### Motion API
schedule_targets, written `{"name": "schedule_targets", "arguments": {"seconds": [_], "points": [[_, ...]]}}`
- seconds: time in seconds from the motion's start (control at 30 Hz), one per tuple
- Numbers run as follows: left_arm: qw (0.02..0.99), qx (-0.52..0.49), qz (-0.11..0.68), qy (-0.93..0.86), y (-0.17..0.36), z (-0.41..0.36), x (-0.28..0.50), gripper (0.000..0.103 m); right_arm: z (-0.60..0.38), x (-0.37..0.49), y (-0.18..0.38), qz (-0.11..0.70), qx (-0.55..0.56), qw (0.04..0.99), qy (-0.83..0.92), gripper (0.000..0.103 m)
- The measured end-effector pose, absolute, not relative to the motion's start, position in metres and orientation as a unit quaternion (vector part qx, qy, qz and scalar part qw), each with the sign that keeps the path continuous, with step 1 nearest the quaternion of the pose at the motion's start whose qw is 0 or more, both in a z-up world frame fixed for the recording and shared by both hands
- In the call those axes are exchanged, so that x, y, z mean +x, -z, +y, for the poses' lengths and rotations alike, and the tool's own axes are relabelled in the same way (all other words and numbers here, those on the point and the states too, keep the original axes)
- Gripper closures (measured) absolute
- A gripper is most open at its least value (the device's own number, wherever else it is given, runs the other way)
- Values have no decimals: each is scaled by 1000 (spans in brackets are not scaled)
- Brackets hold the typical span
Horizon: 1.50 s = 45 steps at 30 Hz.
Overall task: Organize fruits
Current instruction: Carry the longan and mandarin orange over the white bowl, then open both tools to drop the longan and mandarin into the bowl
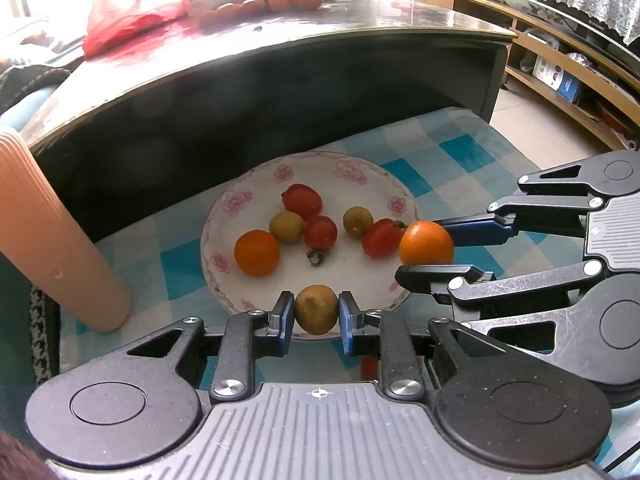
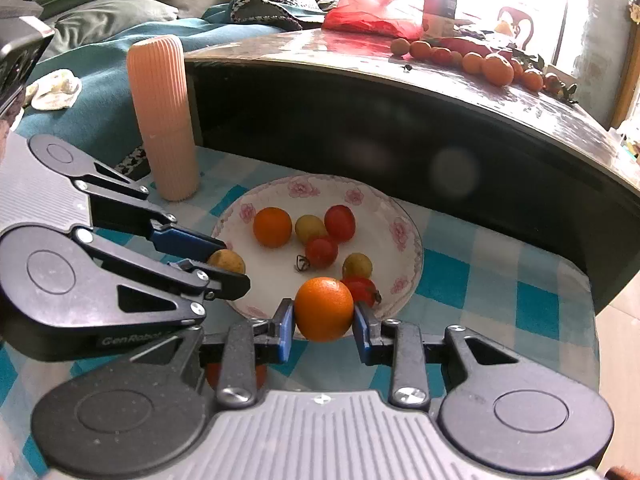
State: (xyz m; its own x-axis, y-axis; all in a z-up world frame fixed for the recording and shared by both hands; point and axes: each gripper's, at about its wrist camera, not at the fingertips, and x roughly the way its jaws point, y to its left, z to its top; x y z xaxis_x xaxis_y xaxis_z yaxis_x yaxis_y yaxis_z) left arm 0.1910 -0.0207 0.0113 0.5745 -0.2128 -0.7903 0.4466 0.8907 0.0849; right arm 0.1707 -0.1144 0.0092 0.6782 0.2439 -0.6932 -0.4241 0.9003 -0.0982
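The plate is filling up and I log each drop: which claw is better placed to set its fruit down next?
Probably left: the left claw holds its brownish fruit over bare plate; the right claw's orange crowds a tomato.

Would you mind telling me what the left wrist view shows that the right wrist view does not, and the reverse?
Only the left wrist view shows the wooden shelving along the wall. Only the right wrist view shows the sofa cushions and a white crumpled thing on the teal cover. Both show the flowered plate of fruit, the ribbed peach cylinder, the left gripper shut on a brownish fruit, and the right gripper shut on an orange.
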Motion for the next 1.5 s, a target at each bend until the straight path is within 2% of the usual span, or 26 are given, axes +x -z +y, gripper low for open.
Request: {"name": "schedule_targets", "arguments": {"seconds": [1.03,1.33,1.4,1.5], "points": [[878,127,431,166,-1,-17,213,73,-112,189,2,350,-119,913,-175,56],[881,120,433,151,2,-10,217,60,-111,193,5,343,-115,916,-174,56],[881,117,432,151,1,-10,218,53,-111,194,6,344,-113,916,-174,56],[883,118,427,153,-2,-9,216,50,-113,196,8,342,-110,917,-170,56]]}}
